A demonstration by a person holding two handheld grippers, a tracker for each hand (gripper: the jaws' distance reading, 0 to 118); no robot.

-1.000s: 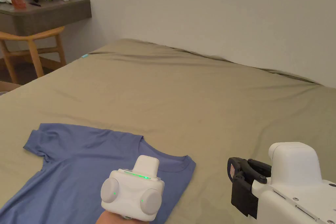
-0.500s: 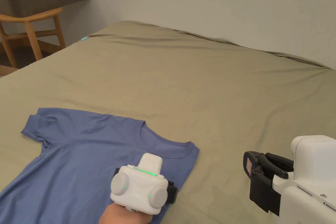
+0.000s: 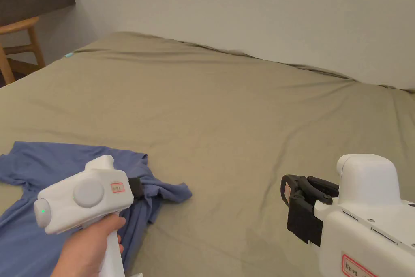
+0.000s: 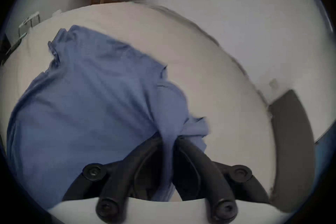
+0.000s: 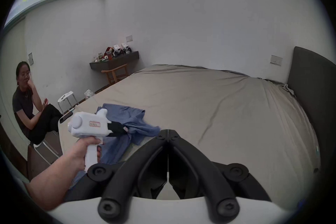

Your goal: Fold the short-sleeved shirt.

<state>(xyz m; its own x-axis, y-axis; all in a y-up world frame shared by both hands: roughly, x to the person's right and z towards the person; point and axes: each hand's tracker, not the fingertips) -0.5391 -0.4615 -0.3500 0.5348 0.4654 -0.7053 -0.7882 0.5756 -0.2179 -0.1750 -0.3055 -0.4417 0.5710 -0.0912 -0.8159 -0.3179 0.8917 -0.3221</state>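
One blue shirt (image 3: 36,209) is pinched between the left gripper's (image 4: 168,138) jaws.
The right gripper's (image 5: 168,132) jaws are pressed together, nothing held between them.

The left hand (image 3: 87,245) gripped the left gripper (image 4: 168,138) by its handle, jaws clamped on blue cloth. The right gripper (image 5: 168,132) hung to the right, jaws pressed together, holding nothing.
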